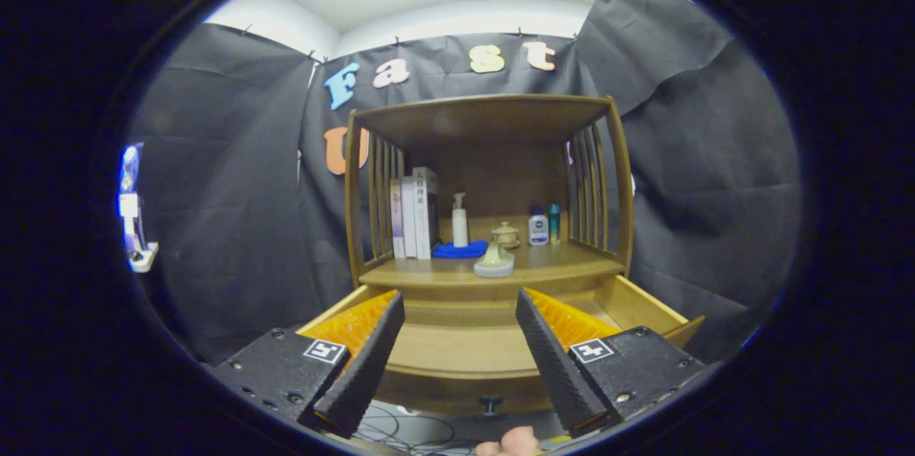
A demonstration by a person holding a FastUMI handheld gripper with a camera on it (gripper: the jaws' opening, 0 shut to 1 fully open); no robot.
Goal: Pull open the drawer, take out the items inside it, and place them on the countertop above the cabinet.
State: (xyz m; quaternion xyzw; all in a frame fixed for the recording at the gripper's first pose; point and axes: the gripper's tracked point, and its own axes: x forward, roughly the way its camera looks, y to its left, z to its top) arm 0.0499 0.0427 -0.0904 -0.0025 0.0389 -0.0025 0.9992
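Hovering with the gripper [457, 352], fingers spread wide apart and gripping nothing, over the pulled-open drawer [465, 345] of the wooden cabinet [486, 120]. Judging: drawer appearing emptied, task nearing its end. Sitting on the countertop [557, 261]: ceramic dish [494, 262], blue cloth [459, 250], pump bottle [460, 220], books [414, 213]. Drawer corners hiding behind the fingers.

Brown wooden cabinet [486, 120]; tan drawer [465, 345]; blue cloth [460, 250]; white pump bottle [460, 221]; pale green dish [494, 263].

Matt wooden cabinet [486, 120], smooth wooden drawer [643, 306]
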